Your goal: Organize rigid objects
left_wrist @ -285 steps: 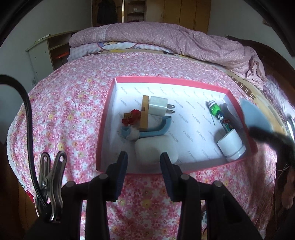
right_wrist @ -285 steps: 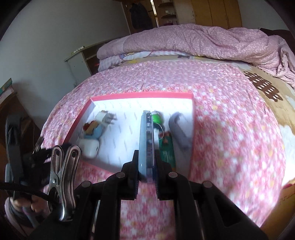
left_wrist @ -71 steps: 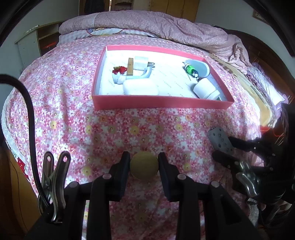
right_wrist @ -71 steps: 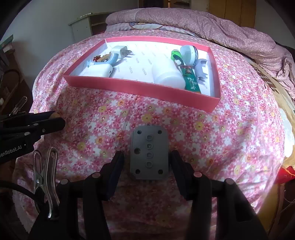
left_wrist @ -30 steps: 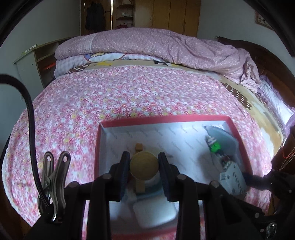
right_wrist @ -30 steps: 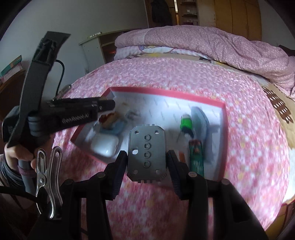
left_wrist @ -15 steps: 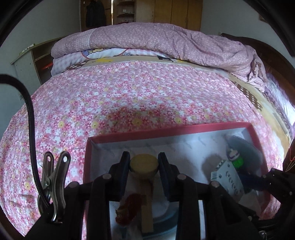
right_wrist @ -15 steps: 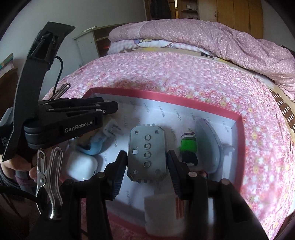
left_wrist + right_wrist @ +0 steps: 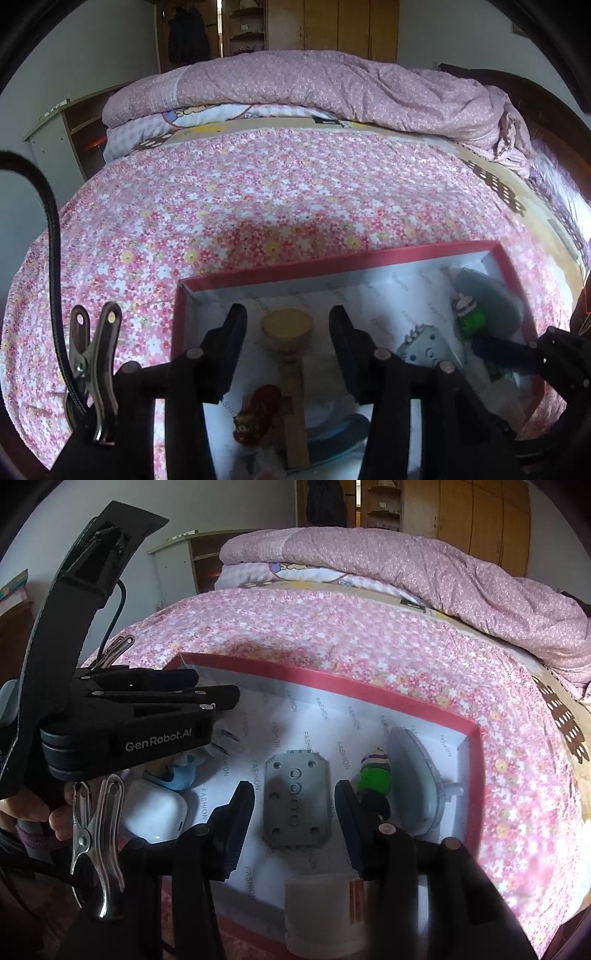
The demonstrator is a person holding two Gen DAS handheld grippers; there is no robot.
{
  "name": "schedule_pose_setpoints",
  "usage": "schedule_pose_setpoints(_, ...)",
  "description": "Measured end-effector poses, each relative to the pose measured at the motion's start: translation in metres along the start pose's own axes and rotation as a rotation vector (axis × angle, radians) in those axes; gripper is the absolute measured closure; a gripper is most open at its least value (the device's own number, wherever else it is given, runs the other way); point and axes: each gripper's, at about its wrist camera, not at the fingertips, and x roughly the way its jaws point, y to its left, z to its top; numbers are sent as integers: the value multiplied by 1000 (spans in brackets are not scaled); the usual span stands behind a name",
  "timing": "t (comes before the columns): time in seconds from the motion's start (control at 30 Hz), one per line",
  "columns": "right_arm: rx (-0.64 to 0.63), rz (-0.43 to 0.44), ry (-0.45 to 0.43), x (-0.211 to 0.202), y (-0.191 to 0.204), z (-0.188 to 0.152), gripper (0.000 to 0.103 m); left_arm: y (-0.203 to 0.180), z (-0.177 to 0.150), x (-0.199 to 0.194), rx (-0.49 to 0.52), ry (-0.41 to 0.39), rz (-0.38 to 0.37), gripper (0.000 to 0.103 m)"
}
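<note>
A red-rimmed white tray (image 9: 332,263) (image 9: 332,681) lies on the flowered bed. My left gripper (image 9: 288,334) is open over its far left part, and a round tan wooden piece (image 9: 287,328) sits free between the jaws on the tray floor. My right gripper (image 9: 295,805) is open over the tray's middle, with a grey metal plate with holes (image 9: 296,799) lying flat between the jaws. The plate also shows in the left wrist view (image 9: 424,345).
The tray also holds a white case (image 9: 155,816), a blue hook (image 9: 181,775), a white plug (image 9: 221,738), a red toy (image 9: 258,410), a wooden stick (image 9: 295,413), a green toy (image 9: 375,775), a grey disc (image 9: 413,775) and a white cup (image 9: 321,912). A rolled quilt (image 9: 332,85) lies at the bed's head.
Both grippers have opened. The tan piece and the grey plate have been let go and now rest on the tray floor.
</note>
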Motion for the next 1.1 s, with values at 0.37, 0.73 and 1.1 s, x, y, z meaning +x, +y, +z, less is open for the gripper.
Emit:
schedule_pose_setpoints(0.37,55,9,-10,-27,3,-8,56,-8,-11,-57,-9,-54,3,53)
schedule_pose_setpoints(0.73,25,25,-58,-76,23,-29,50,-15,-40,-119,-25,-97,20,50)
schedule_pose_setpoints(1.1,95,-30,-11,-94,20,-72,50,-28,-90,-138,-41,-58,40,49)
